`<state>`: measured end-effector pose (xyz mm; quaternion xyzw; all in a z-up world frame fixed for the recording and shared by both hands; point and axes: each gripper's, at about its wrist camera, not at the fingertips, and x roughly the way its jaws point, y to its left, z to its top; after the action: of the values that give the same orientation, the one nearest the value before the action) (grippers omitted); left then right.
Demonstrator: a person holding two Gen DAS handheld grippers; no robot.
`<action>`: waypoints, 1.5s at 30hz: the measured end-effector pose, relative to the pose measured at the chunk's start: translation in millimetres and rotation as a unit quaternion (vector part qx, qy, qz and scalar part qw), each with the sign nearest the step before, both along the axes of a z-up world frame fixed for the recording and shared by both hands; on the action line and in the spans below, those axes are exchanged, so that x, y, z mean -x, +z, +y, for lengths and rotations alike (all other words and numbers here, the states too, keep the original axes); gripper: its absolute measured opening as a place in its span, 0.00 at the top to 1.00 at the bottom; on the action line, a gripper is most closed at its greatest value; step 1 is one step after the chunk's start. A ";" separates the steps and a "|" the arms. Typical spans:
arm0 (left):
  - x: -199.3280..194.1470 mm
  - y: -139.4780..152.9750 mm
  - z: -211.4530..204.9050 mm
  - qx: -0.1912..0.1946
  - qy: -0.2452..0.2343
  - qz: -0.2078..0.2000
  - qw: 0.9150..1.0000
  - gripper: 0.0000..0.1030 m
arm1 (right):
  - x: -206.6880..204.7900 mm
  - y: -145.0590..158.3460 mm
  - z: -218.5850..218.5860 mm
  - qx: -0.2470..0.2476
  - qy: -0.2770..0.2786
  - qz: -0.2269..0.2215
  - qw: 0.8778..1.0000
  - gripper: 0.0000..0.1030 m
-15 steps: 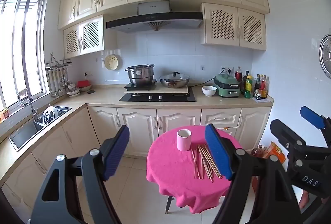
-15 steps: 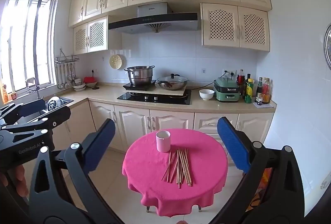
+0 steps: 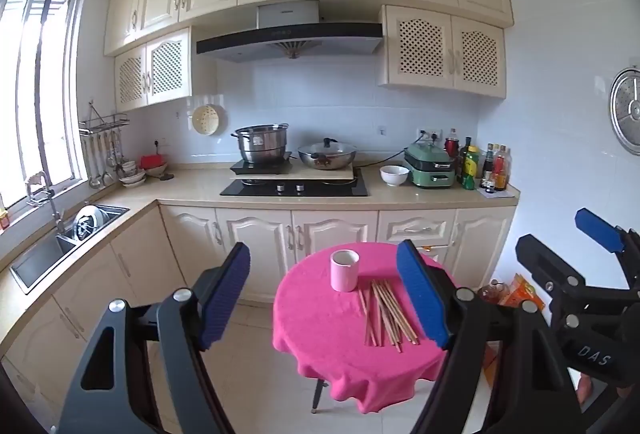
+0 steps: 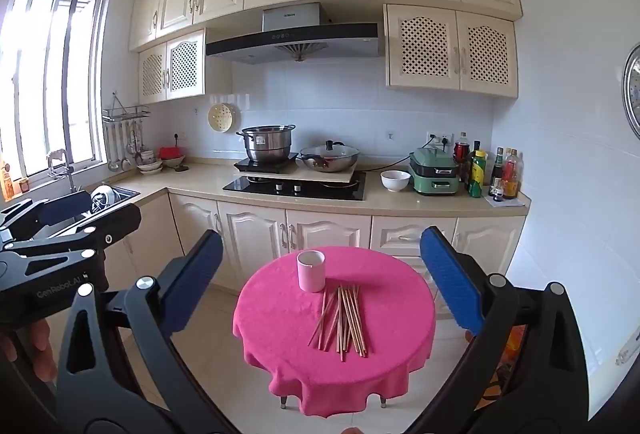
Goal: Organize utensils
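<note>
Pink cup (image 3: 344, 270) upright on pink table (image 3: 320, 322), chopsticks (image 3: 386, 312) loose beside it

left claw (image 3: 324, 294) | edged closer to table (image 3: 320, 334) | right claw (image 4: 320, 282) likewise

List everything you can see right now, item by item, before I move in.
table: one, round, pink cloth, centre floor
cup: one, pink, upright at the table's far side
chopsticks: loose bundle, wooden, flat on the cloth beside the cup
pot: one, steel, on the hob
wok: one, lidded, beside the pot
bowl: one, white, on the counter
cooker: one, green, right of the bowl
bottles: several, counter's right end
sink: one, steel, under the window
left tongs: open, empty
right tongs: open, empty
</note>
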<state>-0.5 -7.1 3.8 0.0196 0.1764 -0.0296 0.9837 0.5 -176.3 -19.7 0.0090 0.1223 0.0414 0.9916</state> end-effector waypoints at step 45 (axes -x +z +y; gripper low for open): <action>-17.6 -15.0 -16.2 0.008 -0.034 0.022 0.999 0.28 | -5.7 -12.4 -19.9 -0.006 -0.014 0.031 0.999 0.06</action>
<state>17.1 -23.3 -11.2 0.0172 0.1969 -0.0652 0.9781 6.3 -196.2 -32.1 0.0181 0.1525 0.0280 0.9877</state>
